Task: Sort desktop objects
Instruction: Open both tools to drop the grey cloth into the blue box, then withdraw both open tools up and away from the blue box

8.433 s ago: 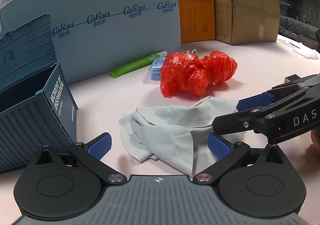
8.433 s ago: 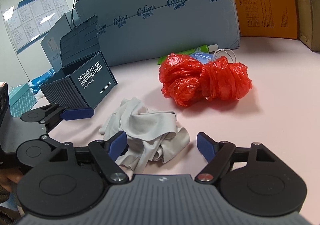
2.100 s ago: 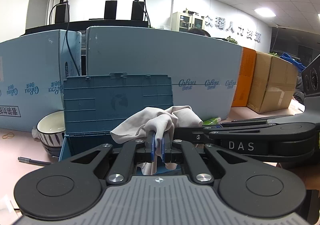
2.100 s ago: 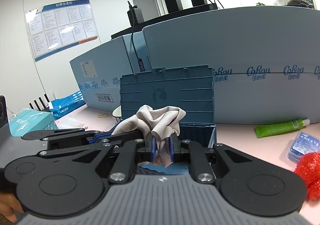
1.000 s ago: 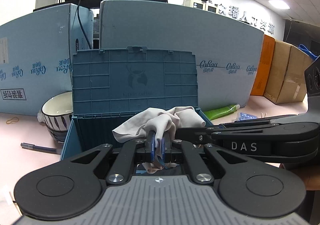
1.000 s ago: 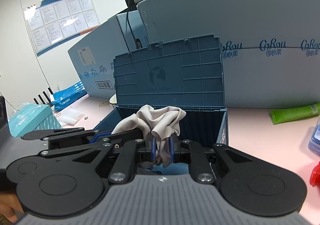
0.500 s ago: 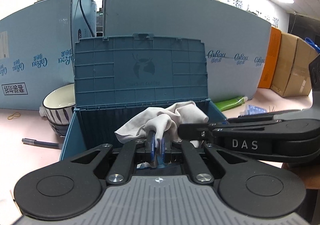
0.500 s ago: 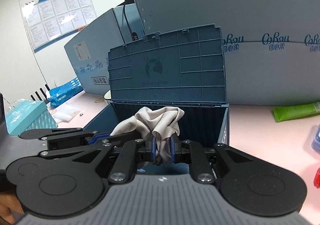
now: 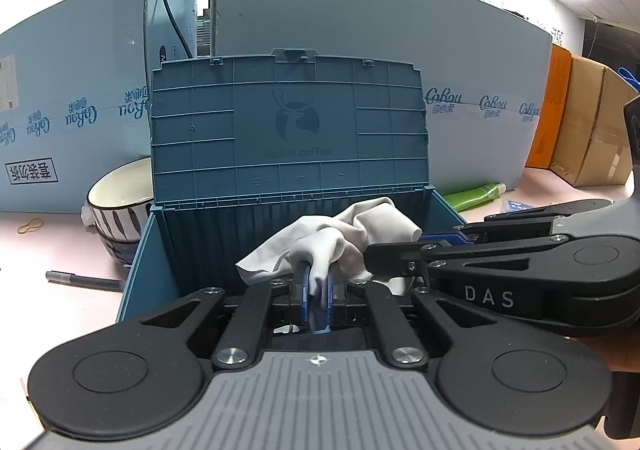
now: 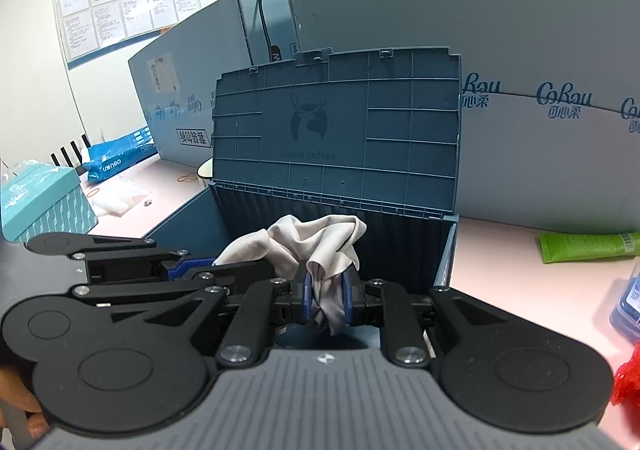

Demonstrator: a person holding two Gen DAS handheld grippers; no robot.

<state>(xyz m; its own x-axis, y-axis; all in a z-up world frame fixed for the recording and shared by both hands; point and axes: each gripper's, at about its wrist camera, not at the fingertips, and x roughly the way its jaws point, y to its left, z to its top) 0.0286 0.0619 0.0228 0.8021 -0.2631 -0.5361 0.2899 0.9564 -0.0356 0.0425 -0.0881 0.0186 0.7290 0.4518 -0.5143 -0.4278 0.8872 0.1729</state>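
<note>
Two grippers are clamped on one pale grey cloth (image 9: 340, 238): the left gripper (image 9: 317, 292) and the right gripper (image 10: 325, 296) each have blue pads closed tight on a fold. The cloth is seen crumpled and bunched into soft creases, held over the open blue storage box (image 9: 288, 130), whose lid is raised upright on the pink tabletop (image 10: 520, 270).

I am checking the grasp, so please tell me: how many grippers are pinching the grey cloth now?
2. The left gripper pinches the grey cloth near its left part; the right gripper pinches its right part. Both hold it above the open blue storage box. No others are visible.
</note>
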